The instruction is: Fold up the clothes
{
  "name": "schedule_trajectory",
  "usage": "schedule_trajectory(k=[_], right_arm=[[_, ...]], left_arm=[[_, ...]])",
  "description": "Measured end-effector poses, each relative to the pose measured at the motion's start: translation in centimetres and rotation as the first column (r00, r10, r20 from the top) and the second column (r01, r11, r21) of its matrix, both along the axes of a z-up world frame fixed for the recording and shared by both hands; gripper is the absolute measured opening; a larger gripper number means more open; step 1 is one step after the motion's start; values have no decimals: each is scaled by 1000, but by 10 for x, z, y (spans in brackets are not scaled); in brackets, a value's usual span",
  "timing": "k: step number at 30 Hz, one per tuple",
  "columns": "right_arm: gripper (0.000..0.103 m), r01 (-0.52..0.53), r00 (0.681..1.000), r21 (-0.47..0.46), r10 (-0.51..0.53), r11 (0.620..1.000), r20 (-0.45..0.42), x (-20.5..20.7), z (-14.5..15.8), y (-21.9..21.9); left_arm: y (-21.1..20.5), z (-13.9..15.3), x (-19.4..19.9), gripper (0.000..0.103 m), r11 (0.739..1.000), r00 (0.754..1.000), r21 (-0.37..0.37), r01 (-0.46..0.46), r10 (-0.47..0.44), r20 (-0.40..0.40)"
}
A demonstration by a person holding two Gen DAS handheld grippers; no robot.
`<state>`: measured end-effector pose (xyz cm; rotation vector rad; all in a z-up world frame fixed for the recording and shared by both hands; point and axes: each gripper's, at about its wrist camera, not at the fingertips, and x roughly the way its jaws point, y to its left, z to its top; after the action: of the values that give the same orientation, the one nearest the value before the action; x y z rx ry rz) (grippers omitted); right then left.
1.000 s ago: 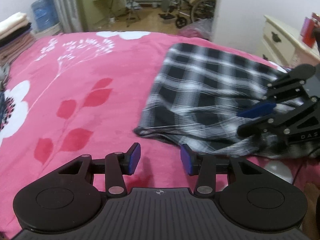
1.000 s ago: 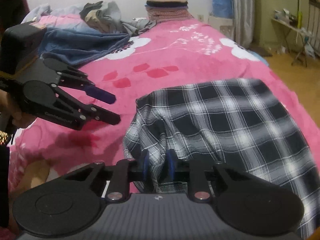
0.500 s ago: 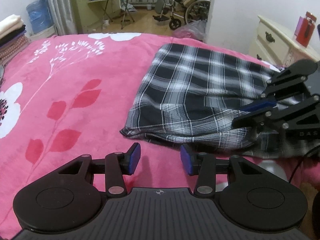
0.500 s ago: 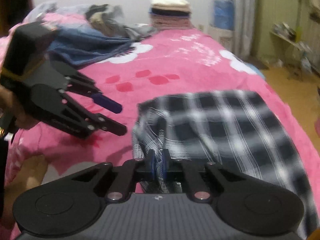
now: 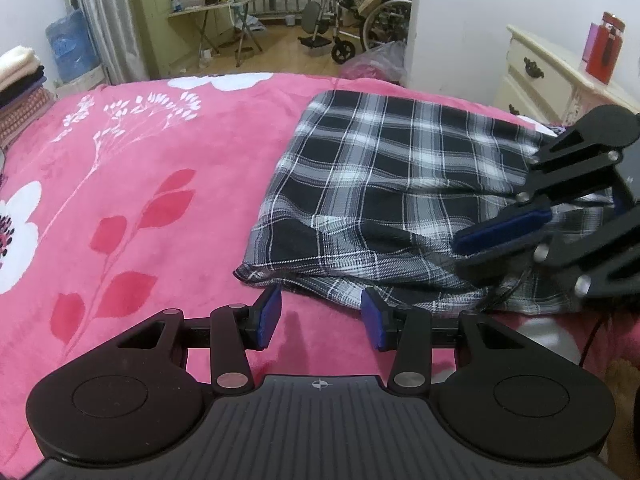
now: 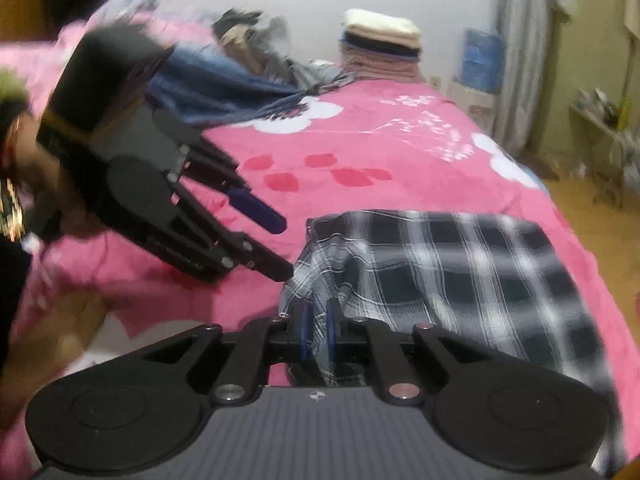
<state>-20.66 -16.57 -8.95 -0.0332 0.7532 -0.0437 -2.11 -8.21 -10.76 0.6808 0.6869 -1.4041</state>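
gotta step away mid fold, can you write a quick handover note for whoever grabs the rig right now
Right claw: shut on the near edge of the black and white plaid garment, a bunch of cloth pinched between its blue pads.
Left claw: open, holding nothing, just short of the garment's near left corner, over the pink floral blanket.
Garment: lies on the blanket, seemingly folded over at least once, near edge rumpled.
Done: a stack of folded clothes sits at the far end of the bed.
Left: take the free corner with the left claw, finish this fold, then the heap of unfolded clothes by the wall.
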Motion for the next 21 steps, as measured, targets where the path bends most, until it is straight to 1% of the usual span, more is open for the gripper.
schedule_trajectory(k=[1,3,4,7,9,10,13,14,15,16,17,19,21], right_arm=[[25,-26,1000,-47,25,999,-15,5,-3,5],[25,-67,997,-139,61,988,-43,13,-9,13],[25,-78,996,-165,73,983,-42,14,-9,15],[25,-99,995,-209,103,973,4,13,-3,22],[25,-118,992,-221,125,968,21,14,-1,25],[25,-126,991,-228,133,966,16,16,-2,25],[23,-142,990,-245,136,959,-40,27,-16,23],[22,-138,990,-238,127,961,-63,31,-23,20],[15,-130,990,-228,112,965,-88,35,-28,17],[10,-119,989,-221,97,968,-108,38,-32,13],[8,-113,990,-206,92,972,-110,39,-32,11],[2,-102,992,-123,92,987,-81,39,-23,4],[2,-65,997,2,65,998,-47,40,-15,-7]], left_arm=[[0,-1,0,44,1000,1000,3,0,0,1],[0,-1,0,44,1000,1000,6,0,0,3],[0,-1,0,44,1000,1000,6,-1,1,5],[0,-2,1,44,1000,1000,13,-4,4,5],[0,-3,1,44,1000,1000,19,-7,6,5],[0,-4,1,44,1000,1000,22,-8,8,5],[0,-5,1,44,999,1000,32,-6,6,2],[0,-5,0,44,999,1000,36,-5,5,0],[1,-6,0,44,999,1000,39,-2,2,0],[1,-7,1,44,999,1000,43,-4,4,-2],[1,-8,2,44,999,1000,47,-9,9,-7],[1,-10,5,44,998,1000,56,-18,19,-15],[1,-12,7,44,998,999,64,-27,28,-23]])
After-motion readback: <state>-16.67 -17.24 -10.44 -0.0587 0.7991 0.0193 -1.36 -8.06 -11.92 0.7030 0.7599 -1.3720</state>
